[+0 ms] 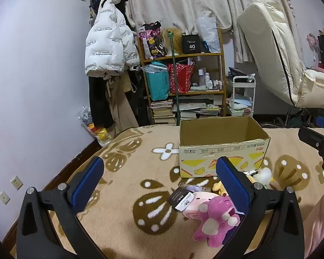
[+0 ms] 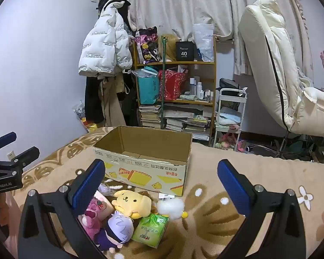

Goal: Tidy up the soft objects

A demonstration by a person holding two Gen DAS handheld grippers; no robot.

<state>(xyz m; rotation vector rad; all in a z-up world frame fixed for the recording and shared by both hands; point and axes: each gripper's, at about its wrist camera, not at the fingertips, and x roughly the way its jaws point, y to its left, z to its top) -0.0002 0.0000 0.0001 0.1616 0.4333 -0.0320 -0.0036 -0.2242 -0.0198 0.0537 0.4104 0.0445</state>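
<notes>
An open cardboard box [image 1: 222, 149] [image 2: 144, 164] stands on the patterned blanket. In front of it lies a pile of soft things: a pink plush bear [image 1: 216, 220] [image 2: 92, 215], a yellow plush dog [image 2: 132, 201], a purple-haired doll [image 2: 117, 229], a white fluffy toy [image 2: 171, 208] and a green tissue pack [image 2: 151, 229]. My left gripper [image 1: 159, 185] is open, above the blanket left of the pile. My right gripper [image 2: 162, 187] is open and empty, above the pile's right side. Each gripper shows at the edge of the other's view.
The blanket [image 1: 123, 194] covers a bed whose left edge drops beside the wall. Beyond the bed stand a cluttered wooden shelf [image 1: 183, 75], hanging coats [image 1: 110, 49], a white cart [image 1: 242, 97] and a cream recliner chair [image 2: 280, 75].
</notes>
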